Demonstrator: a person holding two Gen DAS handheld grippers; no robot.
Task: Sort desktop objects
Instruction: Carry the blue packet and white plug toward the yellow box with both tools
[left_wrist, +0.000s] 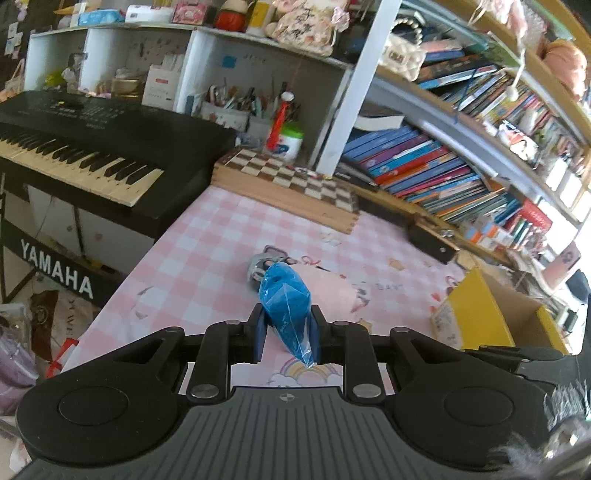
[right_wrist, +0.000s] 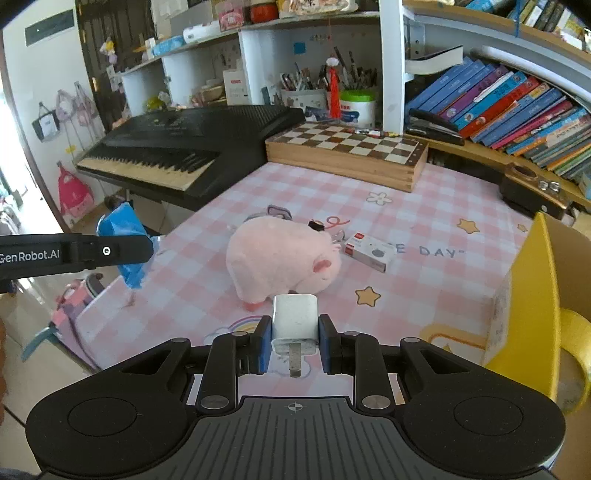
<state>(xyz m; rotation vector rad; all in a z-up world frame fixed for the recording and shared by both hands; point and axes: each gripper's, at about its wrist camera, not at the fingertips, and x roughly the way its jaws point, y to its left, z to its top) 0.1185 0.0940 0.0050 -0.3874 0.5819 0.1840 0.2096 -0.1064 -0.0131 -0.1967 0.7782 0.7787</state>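
Observation:
My left gripper (left_wrist: 287, 332) is shut on a blue plastic bag (left_wrist: 284, 299) and holds it above the pink checked tablecloth (left_wrist: 207, 258). The bag and left gripper also show at the left of the right wrist view (right_wrist: 123, 236). My right gripper (right_wrist: 294, 341) is shut on a white charger plug (right_wrist: 294, 321), its metal prong pointing back at the camera. A pink plush toy (right_wrist: 280, 258) lies mid-table just beyond the plug. A small white and red box (right_wrist: 369, 251) lies to its right. Grey goggles (left_wrist: 266, 264) lie behind the toy.
A yellow cardboard box (right_wrist: 535, 295) with a tape roll (right_wrist: 576, 332) inside stands at the right edge. A wooden chessboard box (right_wrist: 347, 155) sits at the back. A black Yamaha keyboard (left_wrist: 92, 147) stands to the left. Book shelves (left_wrist: 443, 166) line the right.

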